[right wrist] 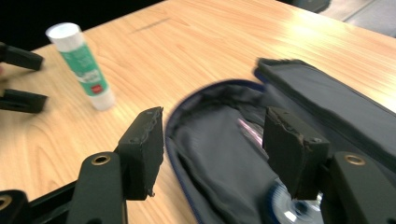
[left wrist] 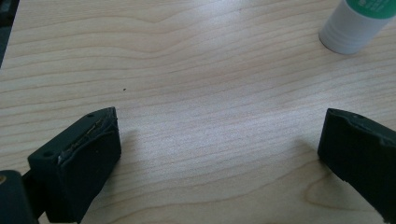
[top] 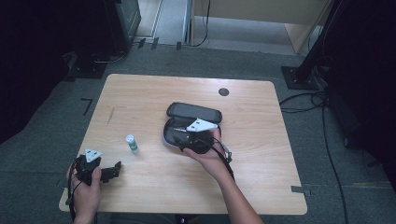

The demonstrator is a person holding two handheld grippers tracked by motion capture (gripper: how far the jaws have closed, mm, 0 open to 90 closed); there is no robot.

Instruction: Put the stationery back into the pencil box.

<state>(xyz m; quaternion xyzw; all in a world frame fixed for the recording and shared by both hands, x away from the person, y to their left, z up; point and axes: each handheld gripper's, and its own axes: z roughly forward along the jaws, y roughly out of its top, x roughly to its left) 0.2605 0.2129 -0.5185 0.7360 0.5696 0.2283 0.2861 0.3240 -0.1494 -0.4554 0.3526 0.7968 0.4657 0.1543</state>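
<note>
**Right gripper hanging over the open pencil case**

So the right gripper (right wrist: 212, 140) has its jaws spread wide, nothing between them, hovering right above the open case (top: 192, 122) (dark fabric, lid flipped back on its far side). Inside the case there's a pinkish pen-like thing (right wrist: 250, 131) and a roll of tape (right wrist: 292, 210), a bit blurry. The left gripper (top: 116, 169) is wide apart too, empty, low over the table (top: 154, 93), well to the left of the case. A green-and-white glue stick (top: 132, 143) lies between it and the case.
</note>
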